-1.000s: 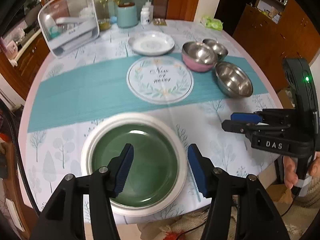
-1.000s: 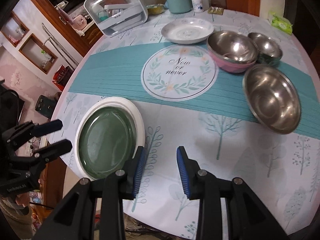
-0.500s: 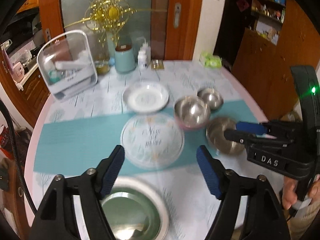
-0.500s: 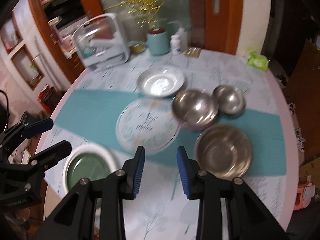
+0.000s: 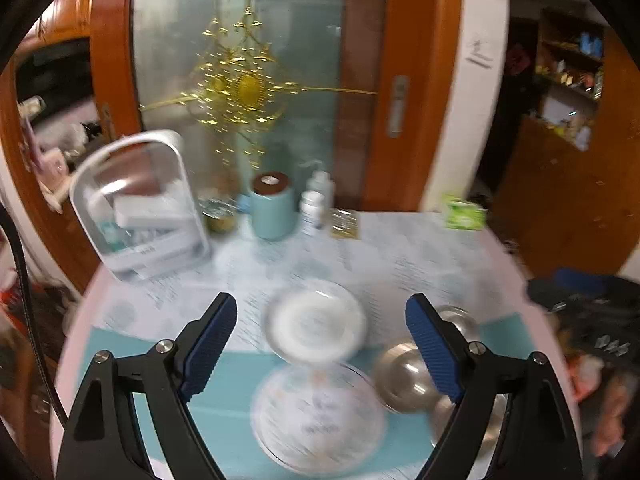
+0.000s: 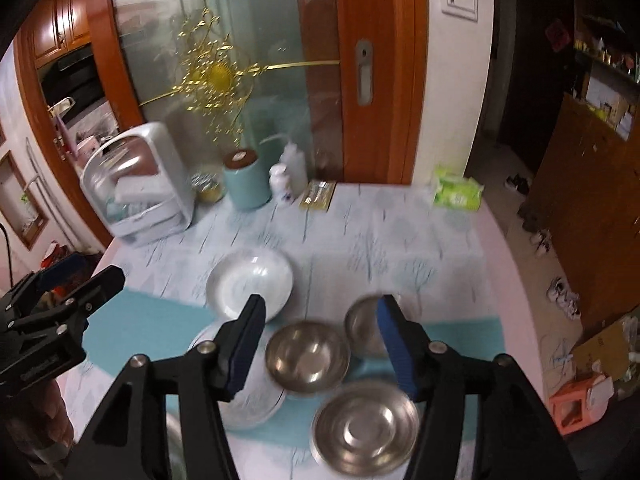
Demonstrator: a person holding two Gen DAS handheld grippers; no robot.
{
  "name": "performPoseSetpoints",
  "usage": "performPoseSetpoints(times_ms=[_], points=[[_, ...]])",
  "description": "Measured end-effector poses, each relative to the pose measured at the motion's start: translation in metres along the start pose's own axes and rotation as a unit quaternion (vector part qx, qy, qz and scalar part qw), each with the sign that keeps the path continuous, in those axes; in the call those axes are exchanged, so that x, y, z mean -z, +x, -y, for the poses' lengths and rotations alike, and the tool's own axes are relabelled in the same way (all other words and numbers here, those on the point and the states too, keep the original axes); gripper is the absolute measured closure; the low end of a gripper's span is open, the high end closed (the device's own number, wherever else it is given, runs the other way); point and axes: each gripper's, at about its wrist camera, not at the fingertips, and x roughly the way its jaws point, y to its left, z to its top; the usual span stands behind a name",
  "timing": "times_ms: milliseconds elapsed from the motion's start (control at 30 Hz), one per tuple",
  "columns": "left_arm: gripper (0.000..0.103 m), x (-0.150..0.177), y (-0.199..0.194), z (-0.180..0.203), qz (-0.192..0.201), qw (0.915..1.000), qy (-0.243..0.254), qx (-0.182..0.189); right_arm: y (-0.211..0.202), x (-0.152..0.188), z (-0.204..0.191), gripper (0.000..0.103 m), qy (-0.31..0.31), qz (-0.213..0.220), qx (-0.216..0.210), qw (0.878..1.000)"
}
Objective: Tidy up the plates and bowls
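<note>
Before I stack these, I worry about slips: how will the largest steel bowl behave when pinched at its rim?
The largest steel bowl looks polished, so probably slippery. Its thin wall suggests it is light. Its rounded underside may let it rock when nudged.

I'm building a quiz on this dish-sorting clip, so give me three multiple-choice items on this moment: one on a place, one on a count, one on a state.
1. Where does the green packet lie?
A. at the table's far right edge
B. inside a steel bowl
C. on the white plate

2. How many steel bowls show in the right wrist view?
A. one
B. three
C. five

3. How does the right gripper stand?
A. shut on a bowl
B. shut on a plate
C. open, holding nothing

Answers: 1 A, it sits near the far rim, right of the teal canister. 2 B, the small bowl, middle bowl and large bowl. 3 C, its fingers are apart with only air between.
</note>
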Motion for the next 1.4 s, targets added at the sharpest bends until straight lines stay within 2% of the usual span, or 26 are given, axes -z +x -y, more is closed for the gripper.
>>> performPoseSetpoints(times_ms=[100,200,367,467,533,667,767,833,967,1000,1100,1133,1200,1267,1400], points=[[0.017,-0.009,0.036,-0.012,-0.011,0.9993,0.0,-0.035,0.035,-0.021,0.004,0.041,0.018,-0.015,0.0,1.0],[0.017,-0.011,0.085,-0.031,-0.055,0.9969,-0.008,-0.056,0.077,-0.03,0.004,0.041,0.036,-0.044,-0.008,0.998],[0.02,0.004,0.147,-0.066,-0.114,0.9913,-0.051,-0.042,0.153,-0.026,-0.007,0.041,0.043,-0.103,-0.013,0.994],[0.025,0.023,0.192,-0.087,-0.157,0.9825,-0.097,-0.023,0.197,-0.016,-0.014,0.041,0.052,-0.142,-0.028,0.988],[0.033,0.039,0.215,-0.093,-0.181,0.9766,-0.114,-0.014,0.224,-0.007,-0.019,0.041,0.058,-0.169,-0.042,0.983],[0.039,0.065,0.254,-0.095,-0.216,0.9688,-0.121,-0.005,0.266,0.005,-0.029,0.042,0.062,-0.209,-0.057,0.974],[0.042,0.076,0.271,-0.096,-0.227,0.9659,-0.124,-0.003,0.29,0.01,-0.034,0.043,0.06,-0.224,-0.065,0.971],[0.052,0.082,0.281,-0.097,-0.237,0.963,-0.129,0.009,0.301,0.012,-0.039,0.049,0.054,-0.232,-0.067,0.969],[0.057,0.091,0.295,-0.097,-0.253,0.9577,-0.134,0.024,0.321,0.014,-0.045,0.064,0.041,-0.245,-0.069,0.966],[0.061,0.094,0.299,-0.097,-0.257,0.9562,-0.137,0.029,0.325,0.014,-0.045,0.071,0.041,-0.248,-0.07,0.965],[0.071,0.099,0.309,-0.099,-0.268,0.95,-0.153,0.046,0.337,0.018,-0.045,0.082,0.044,-0.264,-0.084,0.96],[0.079,0.102,0.313,-0.099,-0.273,0.9479,-0.156,0.051,0.341,0.02,-0.046,0.084,0.043,-0.272,-0.086,0.958],[0.085,0.106,0.317,-0.099,-0.281,0.9447,-0.158,0.059,0.345,0.025,-0.047,0.088,0.043,-0.279,-0.091,0.955],[0.087,0.106,0.317,-0.1,-0.275,0.9453,-0.162,0.065,0.347,0.028,-0.044,0.092,0.054,-0.277,-0.103,0.954],[0.091,0.107,0.314,-0.101,-0.267,0.9478,-0.157,0.074,0.346,0.031,-0.041,0.094,0.061,-0.274,-0.118,0.952]])
